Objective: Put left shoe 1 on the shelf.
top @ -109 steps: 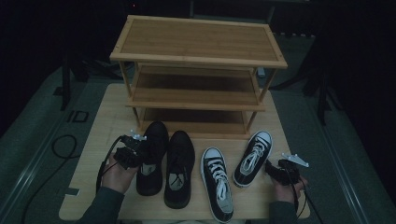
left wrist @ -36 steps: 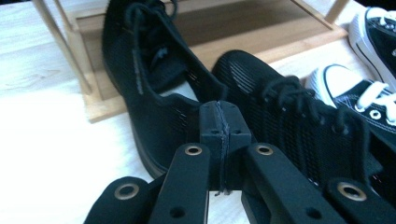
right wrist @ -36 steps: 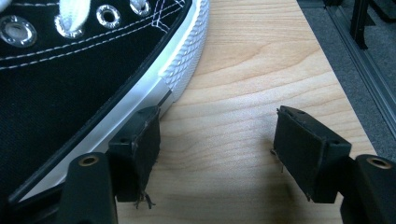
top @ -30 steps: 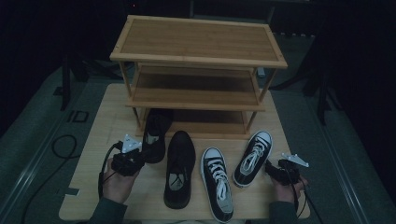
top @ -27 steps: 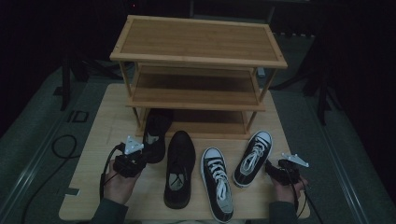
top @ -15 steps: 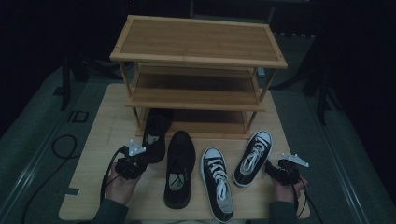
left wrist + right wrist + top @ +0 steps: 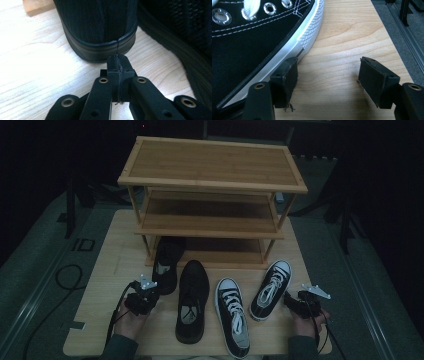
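Left jaws clenched on nothing behind a black shoe's heel; right jaws released beside a sneaker.

High view: my left gripper [image 7: 145, 296] sits at the heel of the black shoe [image 7: 166, 265], whose toe lies under the rack [image 7: 212, 180]'s bottom shelf; its mate [image 7: 192, 300] lies just beside, and my right gripper [image 7: 302, 301] waits by the sneaker [image 7: 270, 282]. Left gripper view: pads pressed together, empty, tips just short of the heel [image 7: 100, 37]. It looks light, with soft fabric uppers and a firmer rubber rim, so I judge the heel collar is the best hold. Right gripper view: jaws spread, one pad against the sneaker's white sole. No writing I can read.
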Demonstrator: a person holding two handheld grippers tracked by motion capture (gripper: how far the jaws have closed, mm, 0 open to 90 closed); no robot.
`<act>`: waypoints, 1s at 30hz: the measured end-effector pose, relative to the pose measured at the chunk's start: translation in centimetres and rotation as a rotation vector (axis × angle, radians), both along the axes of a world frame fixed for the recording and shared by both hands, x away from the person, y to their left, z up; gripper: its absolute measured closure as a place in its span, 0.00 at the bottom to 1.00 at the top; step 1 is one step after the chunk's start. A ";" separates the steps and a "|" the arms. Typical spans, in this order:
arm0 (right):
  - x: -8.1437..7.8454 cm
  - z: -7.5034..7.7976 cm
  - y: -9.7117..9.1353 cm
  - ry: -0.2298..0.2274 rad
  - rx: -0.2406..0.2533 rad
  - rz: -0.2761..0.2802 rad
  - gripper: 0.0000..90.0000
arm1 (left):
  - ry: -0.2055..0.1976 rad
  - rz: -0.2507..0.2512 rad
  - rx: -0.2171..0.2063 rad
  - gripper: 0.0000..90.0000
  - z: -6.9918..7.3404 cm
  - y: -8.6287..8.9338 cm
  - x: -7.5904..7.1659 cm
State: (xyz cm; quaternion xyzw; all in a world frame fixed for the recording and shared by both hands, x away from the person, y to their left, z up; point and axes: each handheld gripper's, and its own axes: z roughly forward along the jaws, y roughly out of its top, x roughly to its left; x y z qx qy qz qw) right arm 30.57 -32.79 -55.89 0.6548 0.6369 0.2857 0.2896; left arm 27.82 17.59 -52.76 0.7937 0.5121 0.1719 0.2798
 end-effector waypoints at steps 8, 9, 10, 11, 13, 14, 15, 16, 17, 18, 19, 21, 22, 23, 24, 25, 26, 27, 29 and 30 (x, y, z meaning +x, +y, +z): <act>0.0 0.0 0.0 0.000 0.000 0.000 0.35 | 0.013 0.007 0.003 1.00 -0.6 0.0 0.1; 0.0 0.0 0.0 0.000 0.000 0.000 0.35 | 0.013 0.008 0.003 1.00 -0.6 0.0 0.2; 0.0 0.0 0.0 0.000 -0.001 0.000 0.35 | 0.014 0.009 0.003 1.00 -0.7 0.0 0.2; 0.0 0.0 0.0 0.000 0.000 0.000 0.35 | 0.016 0.010 0.003 1.00 -0.8 0.0 0.2; 0.0 0.0 0.0 0.000 0.000 0.000 0.35 | 0.018 0.012 0.000 1.00 -0.9 0.0 0.2; 0.0 0.0 0.0 0.000 0.000 0.000 0.35 | 0.019 0.014 0.000 1.00 -1.0 0.0 0.2; 0.0 0.0 0.0 0.000 0.000 0.000 0.35 | 0.020 0.016 -0.001 1.00 -1.0 0.0 0.2; 0.0 0.0 0.0 0.000 0.000 0.000 0.35 | 0.019 0.019 -0.004 1.00 -1.1 0.1 0.3; 0.0 0.0 0.0 0.000 -0.001 0.000 0.35 | 0.022 0.023 -0.006 1.00 -1.2 0.1 0.3; 0.0 0.0 0.0 0.000 0.000 0.000 0.35 | 0.022 0.026 -0.006 1.00 -1.2 0.1 0.3; 0.0 0.0 0.0 0.000 0.000 0.000 0.35 | 0.022 0.026 -0.008 1.00 -1.2 0.1 0.4; 0.0 0.0 0.0 -0.001 0.001 0.000 0.35 | 0.024 0.027 -0.012 1.00 -1.3 0.1 0.4; 0.0 0.0 0.0 0.000 0.001 0.000 0.35 | 0.025 0.027 -0.014 1.00 -1.3 0.1 0.4; 0.0 0.0 0.0 -0.001 0.001 0.000 0.35 | 0.026 0.027 -0.013 1.00 -1.4 0.1 0.4; 0.0 0.0 0.0 0.000 0.001 -0.001 0.35 | 0.028 0.028 -0.013 1.00 -1.5 0.1 0.5; 0.0 0.0 0.0 -0.001 0.001 0.000 0.35 | 0.029 0.030 -0.012 1.00 -1.5 0.1 0.5; 0.0 0.0 0.0 -0.001 0.001 -0.001 0.35 | 0.032 0.030 -0.016 1.00 -1.6 0.1 0.5; 0.0 0.0 0.0 -0.001 0.001 0.000 0.35 | 0.032 0.030 -0.018 1.00 -1.6 0.1 0.5; 0.0 0.0 0.0 -0.001 0.001 -0.001 0.35 | 0.031 0.031 -0.022 1.00 -1.6 0.1 0.5; 0.0 0.0 0.0 0.000 0.001 -0.001 0.35 | 0.031 0.031 -0.022 1.00 -1.6 0.1 0.5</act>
